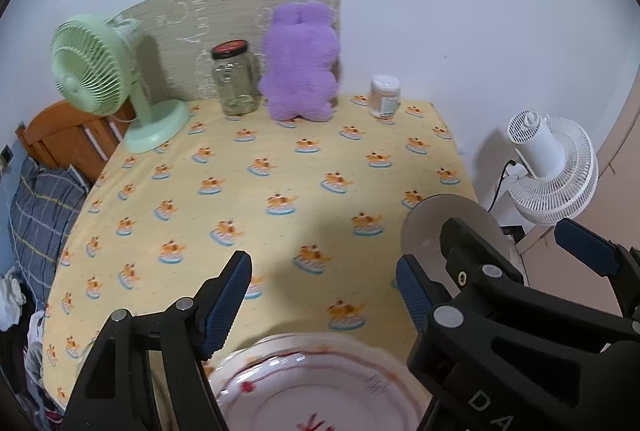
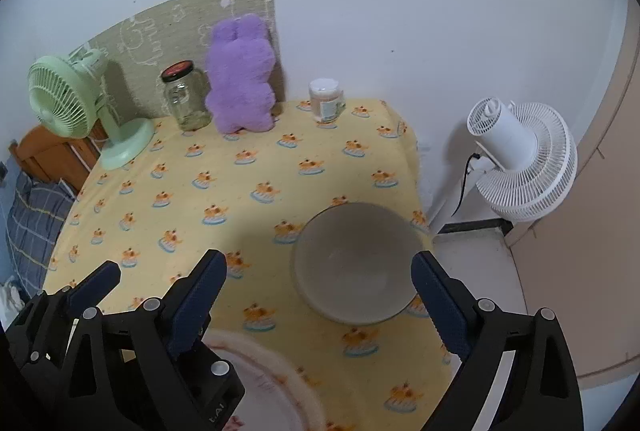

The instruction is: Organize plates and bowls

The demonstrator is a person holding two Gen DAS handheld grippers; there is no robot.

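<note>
Here we hold the right gripper (image 2: 318,277) wide open over the table (image 2: 248,191), its right finger just beside the plain grey bowl (image 2: 356,263) near the table's right edge. Our left gripper (image 1: 324,287), also open, hovers above the white plate (image 1: 316,383) with red markings at the near edge.

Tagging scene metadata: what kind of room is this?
Likely a bedroom doubling as a work spot. A wooden headboard and plaid bedding sit left of the cloth-covered table, with a purple plush toy and green desk fan on it. Not a kitchen.
</note>
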